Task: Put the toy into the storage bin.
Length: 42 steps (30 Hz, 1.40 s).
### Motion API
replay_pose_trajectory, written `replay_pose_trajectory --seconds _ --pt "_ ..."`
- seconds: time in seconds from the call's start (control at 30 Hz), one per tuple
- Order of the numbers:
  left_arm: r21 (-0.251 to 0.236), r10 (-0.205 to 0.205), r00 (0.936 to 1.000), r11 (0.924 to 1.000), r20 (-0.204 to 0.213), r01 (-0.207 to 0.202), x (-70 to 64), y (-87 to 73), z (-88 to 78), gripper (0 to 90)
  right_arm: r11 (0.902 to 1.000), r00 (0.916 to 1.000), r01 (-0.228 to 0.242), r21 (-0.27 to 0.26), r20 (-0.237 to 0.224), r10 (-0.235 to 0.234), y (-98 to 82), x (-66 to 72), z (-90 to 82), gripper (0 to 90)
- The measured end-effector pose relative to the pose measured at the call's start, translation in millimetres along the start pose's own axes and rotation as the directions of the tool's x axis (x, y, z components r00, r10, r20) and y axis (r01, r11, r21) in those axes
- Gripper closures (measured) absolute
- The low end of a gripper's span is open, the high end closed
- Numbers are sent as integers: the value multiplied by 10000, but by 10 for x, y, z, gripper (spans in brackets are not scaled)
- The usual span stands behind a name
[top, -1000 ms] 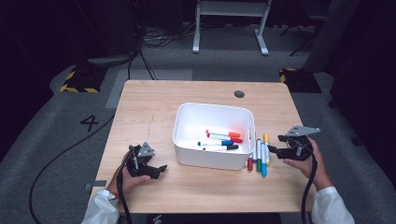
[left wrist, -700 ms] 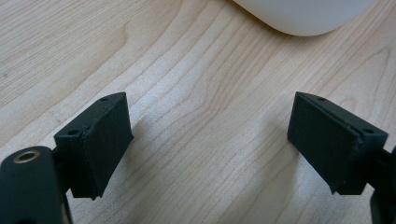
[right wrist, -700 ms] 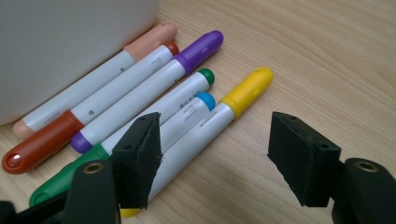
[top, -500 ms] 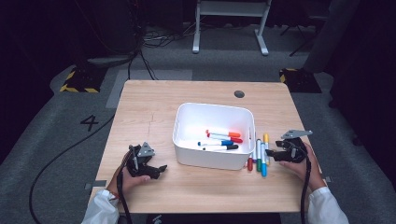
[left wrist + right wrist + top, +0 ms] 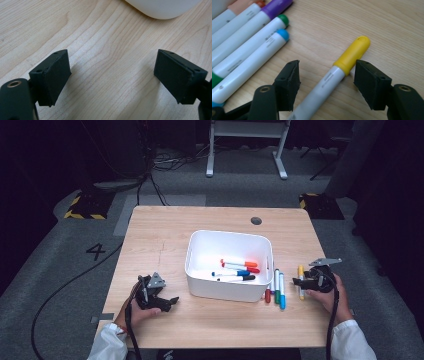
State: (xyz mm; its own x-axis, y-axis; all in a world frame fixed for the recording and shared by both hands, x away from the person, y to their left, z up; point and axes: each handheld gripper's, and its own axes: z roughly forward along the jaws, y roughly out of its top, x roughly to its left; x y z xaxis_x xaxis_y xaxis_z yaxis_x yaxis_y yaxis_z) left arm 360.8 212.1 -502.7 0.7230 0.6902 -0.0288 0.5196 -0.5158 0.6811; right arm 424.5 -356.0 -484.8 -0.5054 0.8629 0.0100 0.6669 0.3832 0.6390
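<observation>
Beside the white plastic bin (image 5: 229, 265) | right gripper (image 5: 327, 82) jaws closing, spread astride yellow-capped white marker (image 5: 337, 75), not yet pinching | centre barrel, squeeze squarely | left gripper (image 5: 112, 75) spread, empty.

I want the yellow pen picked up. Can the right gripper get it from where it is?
Probably yes. The right gripper has its jaws, just closing, on either side of the yellow pen, not touching it yet, and nothing lies between.
</observation>
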Motion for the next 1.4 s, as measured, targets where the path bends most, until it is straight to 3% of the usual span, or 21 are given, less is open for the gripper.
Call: replay_pose_trajectory --seconds 0.2,0.37,0.43,0.7,0.83,0.93,1.03,1.17,1.4 --pt "7 0 10000 10000 -3 0 0 0 -1 138 9975 9960 -680 -215 560 691 -8 -136 6 525" --pt "3 -2 10000 10000 -2 2 0 0 0 138 9956 9920 -837 -430 907 874 -15 -160 9 689" --pt "8 -4 10000 10000 -4 4 -1 0 -1 138 9958 9931 -778 -488 846 818 -20 -160 11 738" --pt "10 -1 10000 10000 -6 1 -1 0 -1 138 9959 9952 -680 -598 656 719 -37 -175 1 750" --pt "7 -5 10000 10000 3 5 0 0 -1 138 9913 9965 -688 -1125 387 736 -34 -197 -96 750" --pt "9 -6 10000 10000 3 6 0 0 -1 138 9829 9976 -651 -1725 134 684 5 -179 -224 750" --pt "10 -7 10000 10000 11 7 0 0 -1 138 9682 9979 -619 -2423 -329 556 66 -111 -373 750" --pt "9 -1 10000 10000 -5 1 0 0 -1 138 9455 9990 -189 -3252 -440 48 195 26 -565 750" --pt "10 -8 10000 10000 8 8 0 0 -1 138 9216 9947 424 -3858 -706 -753 451 246 -773 750"
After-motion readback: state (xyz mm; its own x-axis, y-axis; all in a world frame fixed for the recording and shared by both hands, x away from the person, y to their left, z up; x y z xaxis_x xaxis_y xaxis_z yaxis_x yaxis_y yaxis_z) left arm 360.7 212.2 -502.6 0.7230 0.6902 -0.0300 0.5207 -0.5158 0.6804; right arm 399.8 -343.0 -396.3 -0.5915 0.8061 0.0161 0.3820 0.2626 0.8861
